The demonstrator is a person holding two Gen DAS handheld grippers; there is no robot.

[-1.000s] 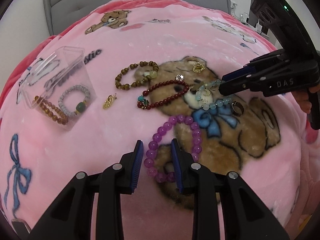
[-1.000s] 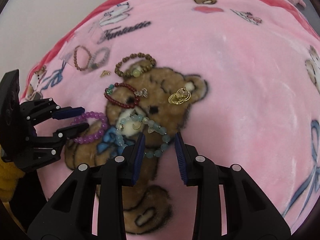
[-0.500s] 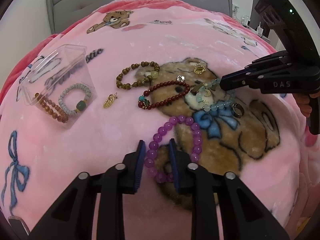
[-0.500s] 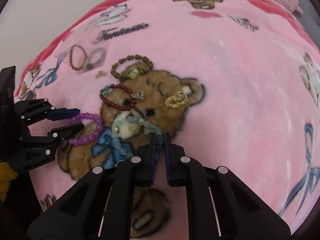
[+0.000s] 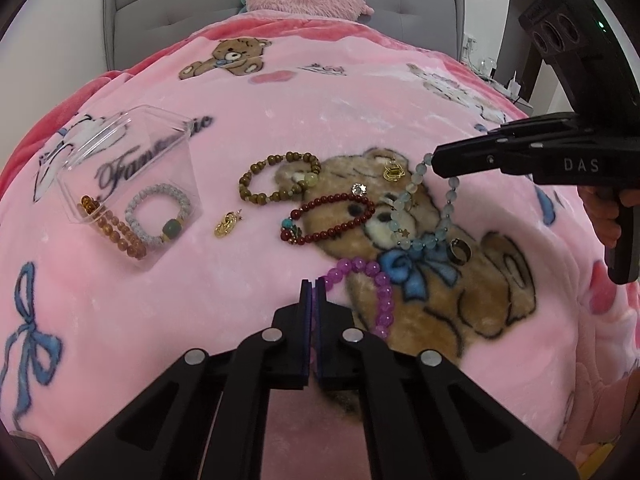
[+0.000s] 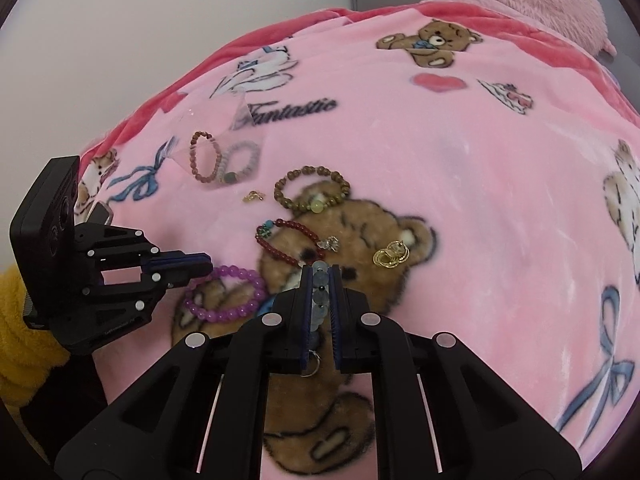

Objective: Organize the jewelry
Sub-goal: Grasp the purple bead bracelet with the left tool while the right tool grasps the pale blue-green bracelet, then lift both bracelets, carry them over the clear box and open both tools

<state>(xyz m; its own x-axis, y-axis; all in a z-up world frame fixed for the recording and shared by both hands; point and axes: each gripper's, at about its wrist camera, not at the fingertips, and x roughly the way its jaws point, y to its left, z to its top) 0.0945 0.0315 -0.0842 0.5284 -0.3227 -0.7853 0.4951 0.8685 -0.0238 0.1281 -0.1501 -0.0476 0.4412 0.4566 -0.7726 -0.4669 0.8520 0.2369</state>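
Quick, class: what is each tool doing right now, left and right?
Left tool: closed on the purple bead bracelet.
Right tool: closed on the pale blue bead bracelet, one end of it raised off the pink blanket.

A pink bear-print blanket [image 5: 280,120] covers the bed, carrying a clear box [image 5: 132,184], brown [image 5: 280,178], red [image 5: 332,220] and purple [image 5: 376,292] bracelets, and gold trinkets [image 5: 228,226].

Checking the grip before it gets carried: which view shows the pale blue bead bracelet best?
The left wrist view: the pale blue bead bracelet hangs as a loop from the right gripper. The right wrist view shows only beads clamped between its fingers.
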